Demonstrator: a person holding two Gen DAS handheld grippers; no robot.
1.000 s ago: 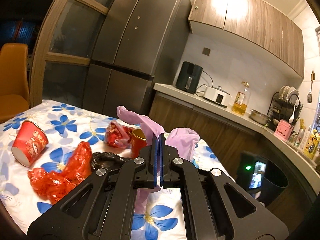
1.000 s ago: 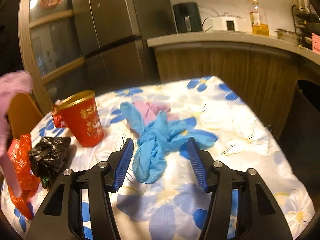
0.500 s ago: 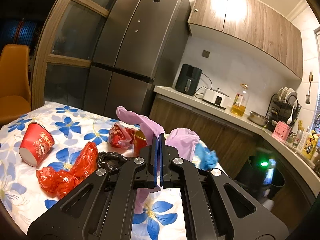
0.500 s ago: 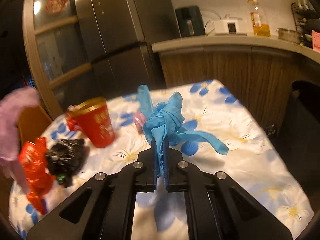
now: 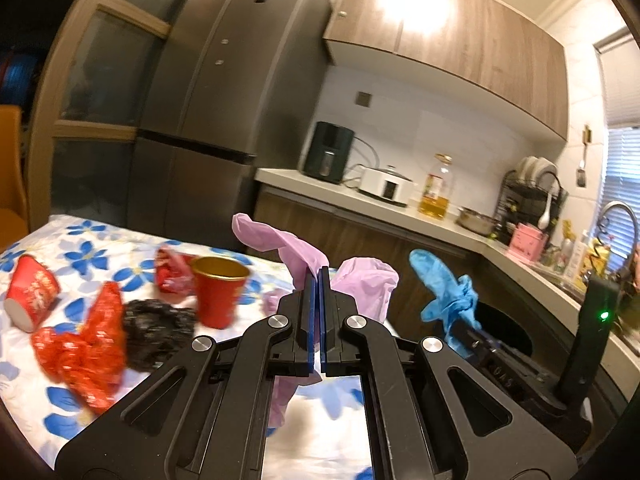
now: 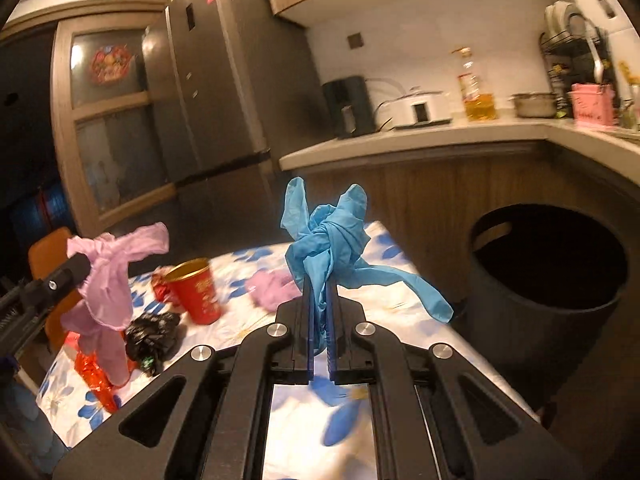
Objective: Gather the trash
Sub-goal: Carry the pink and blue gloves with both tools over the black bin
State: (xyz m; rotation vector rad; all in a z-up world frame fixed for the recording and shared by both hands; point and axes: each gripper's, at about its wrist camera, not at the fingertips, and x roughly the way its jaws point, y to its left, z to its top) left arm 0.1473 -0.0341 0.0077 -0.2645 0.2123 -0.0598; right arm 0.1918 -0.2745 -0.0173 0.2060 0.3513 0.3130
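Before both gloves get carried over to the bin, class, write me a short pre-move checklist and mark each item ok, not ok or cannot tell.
1. Left gripper shut on pink glove: ok.
2. Right gripper shut on blue glove: ok.
3. Both gloves lifted off the table: ok.
4. Dark bin open at the top: ok.
5. Room left inside the bin: cannot tell, too dark.
6. Table cleared of trash: not ok; red cup, black bag and red wrappers remain.
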